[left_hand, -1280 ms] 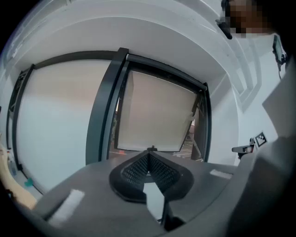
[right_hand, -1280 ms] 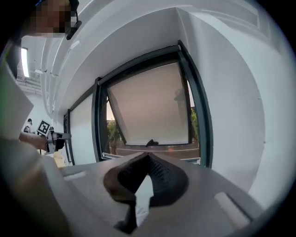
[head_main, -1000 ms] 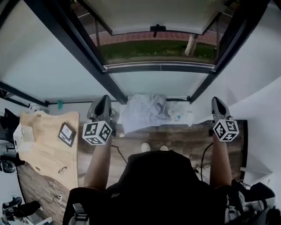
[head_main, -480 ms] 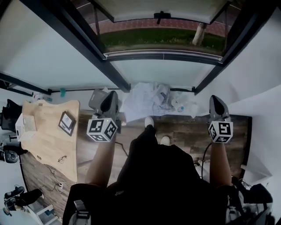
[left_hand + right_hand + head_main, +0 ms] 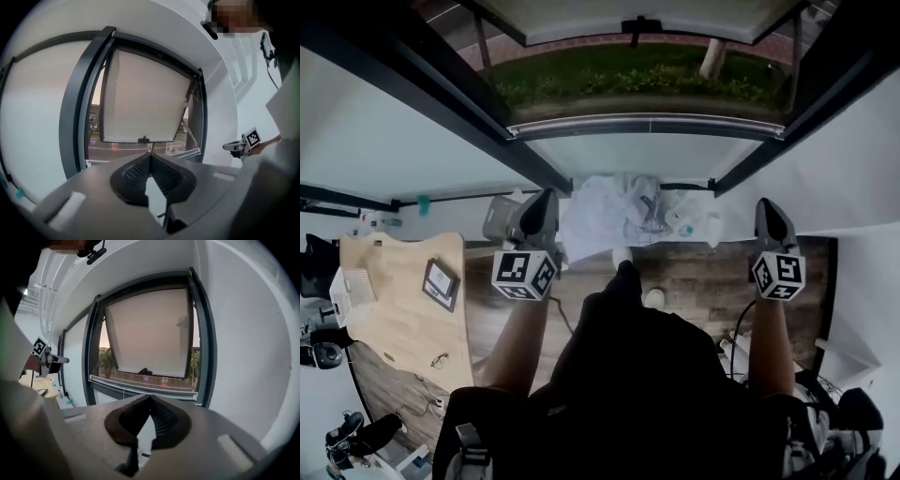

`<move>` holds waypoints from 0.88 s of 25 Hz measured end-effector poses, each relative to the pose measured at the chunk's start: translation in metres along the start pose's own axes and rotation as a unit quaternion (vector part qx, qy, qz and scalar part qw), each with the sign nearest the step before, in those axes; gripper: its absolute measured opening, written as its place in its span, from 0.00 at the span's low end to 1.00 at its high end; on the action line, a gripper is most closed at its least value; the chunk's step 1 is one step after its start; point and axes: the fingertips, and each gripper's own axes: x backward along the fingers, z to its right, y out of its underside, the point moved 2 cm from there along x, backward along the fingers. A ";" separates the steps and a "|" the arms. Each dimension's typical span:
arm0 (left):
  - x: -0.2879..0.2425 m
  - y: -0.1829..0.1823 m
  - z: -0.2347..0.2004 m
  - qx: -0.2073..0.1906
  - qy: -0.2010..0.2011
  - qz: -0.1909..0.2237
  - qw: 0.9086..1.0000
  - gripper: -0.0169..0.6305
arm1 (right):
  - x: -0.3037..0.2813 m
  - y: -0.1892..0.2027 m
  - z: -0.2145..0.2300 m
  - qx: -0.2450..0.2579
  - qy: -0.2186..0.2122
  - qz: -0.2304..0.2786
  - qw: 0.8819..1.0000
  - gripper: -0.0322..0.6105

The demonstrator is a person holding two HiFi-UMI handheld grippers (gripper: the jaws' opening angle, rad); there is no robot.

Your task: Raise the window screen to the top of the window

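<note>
Now the left gripper (image 5: 150, 158) and right gripper (image 5: 150, 399) are seen shut and empty, held well short of the window (image 5: 202, 333), where the pale screen (image 5: 150, 331) is drawn down over most of the opening; it is judged light and flimsy, best taken by the dark handle (image 5: 143, 371) at mid bottom edge.

Cream fabric window screen (image 5: 150, 333), black pull tab (image 5: 144, 371); dk-grey metal window frame (image 5: 202, 333); white wall (image 5: 248, 333); pale wood worktop (image 5: 403, 309); dk-brown plank floor (image 5: 694, 281).
</note>
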 end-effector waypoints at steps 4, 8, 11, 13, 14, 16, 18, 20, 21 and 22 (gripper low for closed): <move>-0.042 -0.006 -0.021 0.006 0.014 0.003 1.000 0.04 | -0.033 -0.003 0.005 -0.003 0.019 -0.016 1.000 0.05; -0.089 -0.010 -0.036 -0.006 0.047 0.002 0.999 0.04 | -0.074 -0.016 -0.003 -0.022 0.019 -0.010 1.000 0.05; -0.117 0.002 -0.040 -0.016 0.066 -0.021 0.997 0.04 | -0.092 -0.011 -0.006 -0.031 0.015 -0.027 0.999 0.05; -0.131 0.011 -0.045 -0.008 0.076 -0.032 0.997 0.04 | -0.099 -0.005 -0.001 -0.031 0.029 -0.047 0.998 0.05; -0.137 0.015 -0.048 -0.003 0.083 -0.035 0.996 0.04 | -0.101 -0.005 0.001 -0.033 0.036 -0.053 0.997 0.05; -0.146 0.023 -0.052 0.002 0.101 -0.039 0.994 0.04 | -0.106 -0.009 0.000 -0.039 0.041 -0.054 0.997 0.05; -0.156 0.030 -0.049 0.002 0.126 -0.044 0.991 0.04 | -0.118 -0.014 -0.004 -0.035 0.031 -0.053 0.997 0.05; -0.167 0.035 -0.043 -0.006 0.146 -0.046 0.988 0.04 | -0.133 -0.017 -0.010 -0.014 0.015 -0.059 0.998 0.05; -0.172 0.036 -0.039 -0.015 0.151 -0.047 0.987 0.04 | -0.139 -0.018 -0.013 0.001 0.006 -0.064 0.998 0.05; -0.175 0.037 -0.036 -0.023 0.152 -0.049 0.987 0.04 | -0.145 -0.020 -0.016 0.015 -0.002 -0.068 0.998 0.05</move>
